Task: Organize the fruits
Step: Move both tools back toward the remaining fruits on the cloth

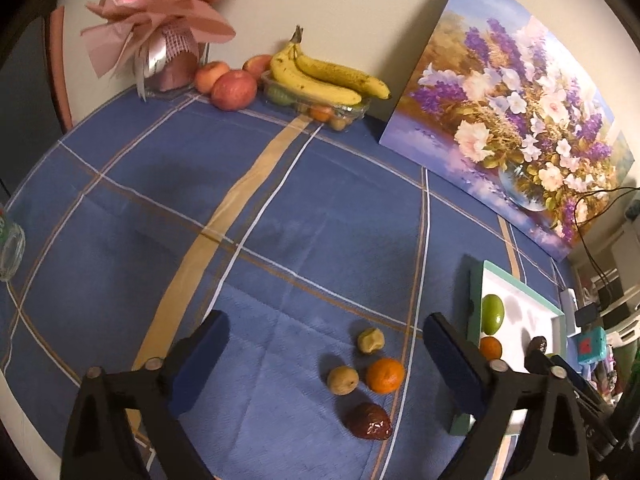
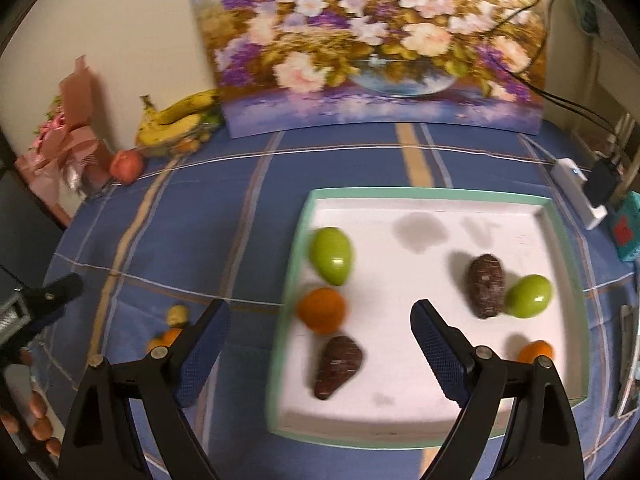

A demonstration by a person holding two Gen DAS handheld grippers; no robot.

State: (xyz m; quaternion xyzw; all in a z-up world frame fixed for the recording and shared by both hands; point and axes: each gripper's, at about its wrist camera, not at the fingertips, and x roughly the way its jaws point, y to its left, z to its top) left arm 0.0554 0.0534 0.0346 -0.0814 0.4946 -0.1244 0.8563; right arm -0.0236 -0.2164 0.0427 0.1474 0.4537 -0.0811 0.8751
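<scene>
While the left gripper (image 1: 326, 354) hangs over the blue checked tablecloth (image 1: 248, 216) with its jaws spread wide and nothing between them, four loose fruits lie on the cloth just ahead of it. Nearest the camera is a dark red-brown date (image 1: 369, 421); beyond it sit a small tan fruit (image 1: 343, 379) and a mandarin (image 1: 385, 375) side by side, and a yellowish fruit with a bitten or dented face (image 1: 371, 340) lies just past them. To the right, a white tray with a mint-green rim (image 1: 520, 285) shows a green fruit (image 1: 492, 314) and an orange one (image 1: 490, 348) along its near-left edge. At the far side of the table, bananas (image 1: 324, 76) rest on top of a clear plastic box (image 1: 344, 114), red apples (image 1: 233, 89) sit beside it, a pink bouquet (image 1: 160, 20) stands left, and a flower painting (image 1: 516, 128) leans against the wall.

In the right wrist view, the right gripper (image 2: 320, 344) is likewise wide apart and empty, poised above the tray's (image 2: 424, 194) left half. Inside lie a green fruit (image 2: 332, 255), an orange mandarin (image 2: 321, 310) and a dark date (image 2: 338, 366) down the left side, slightly blurred. On the right a second date (image 2: 486, 285) touches another green fruit (image 2: 528, 295), with an orange fruit (image 2: 536, 351) partly hidden behind the right finger. The other gripper's black finger (image 2: 52, 292) shows at far left, near the loose fruits (image 2: 172, 328) on the cloth.
</scene>
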